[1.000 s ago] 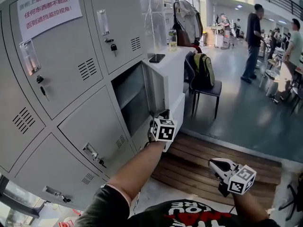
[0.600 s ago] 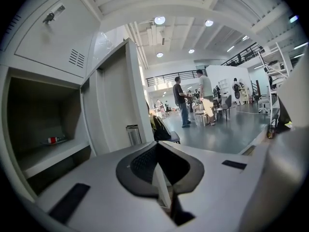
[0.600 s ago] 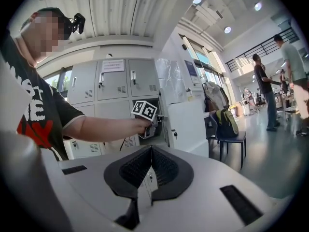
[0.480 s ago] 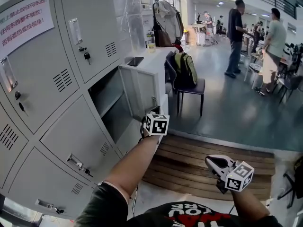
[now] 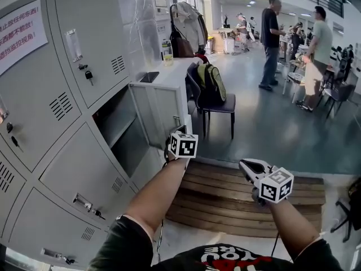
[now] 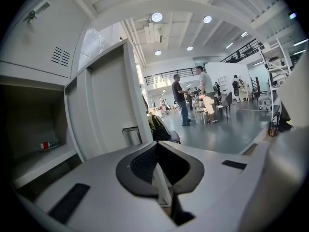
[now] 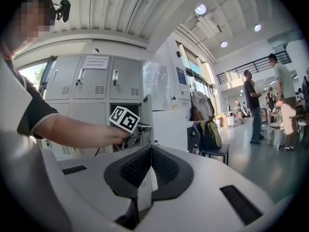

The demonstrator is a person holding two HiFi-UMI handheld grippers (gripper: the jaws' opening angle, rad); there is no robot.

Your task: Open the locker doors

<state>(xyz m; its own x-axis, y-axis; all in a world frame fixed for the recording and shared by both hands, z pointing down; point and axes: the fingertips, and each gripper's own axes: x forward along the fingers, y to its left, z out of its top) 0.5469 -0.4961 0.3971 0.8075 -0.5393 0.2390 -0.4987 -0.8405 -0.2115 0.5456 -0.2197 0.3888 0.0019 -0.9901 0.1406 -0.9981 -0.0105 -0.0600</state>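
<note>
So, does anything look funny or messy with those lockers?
Only one thing stands out: one locker door at the right end hangs open, while the locker doors around it are shut. A small red and white thing lies on the shelf inside. Nothing looks broken or spilled.

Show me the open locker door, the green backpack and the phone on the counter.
open locker door [image 5: 161, 113], head view, middle of the panel.
green backpack [image 5: 213, 83], head view, its front.
phone [image 5: 149, 77], head view, its dark screen.
</note>
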